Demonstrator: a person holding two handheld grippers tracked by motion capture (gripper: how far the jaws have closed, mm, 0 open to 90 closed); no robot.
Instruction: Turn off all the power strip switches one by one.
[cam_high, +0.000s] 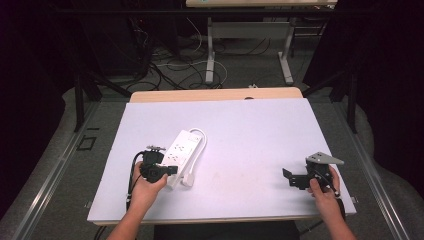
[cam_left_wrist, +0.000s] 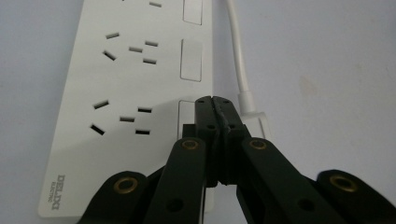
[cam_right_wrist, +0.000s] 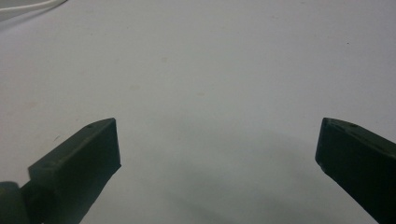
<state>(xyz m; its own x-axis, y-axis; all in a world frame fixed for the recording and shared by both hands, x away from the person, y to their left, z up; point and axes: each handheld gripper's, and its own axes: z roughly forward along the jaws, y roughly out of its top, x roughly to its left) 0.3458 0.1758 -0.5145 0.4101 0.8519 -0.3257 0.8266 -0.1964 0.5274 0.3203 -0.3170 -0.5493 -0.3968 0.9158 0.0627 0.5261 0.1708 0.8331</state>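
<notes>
Lying lengthwise away from the closed, empty left gripper (cam_left_wrist: 215, 100) poised over its near switch, the power strip (cam_left_wrist: 135, 88) sits well apart from the wide-open, empty right gripper (cam_high: 296, 178).

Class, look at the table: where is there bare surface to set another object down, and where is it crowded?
Free: the wide stretch between the power strip and the right gripper, and the far right part of the table. Crowded: the near left, where the left gripper sits shut over the strip beside its cord.
</notes>
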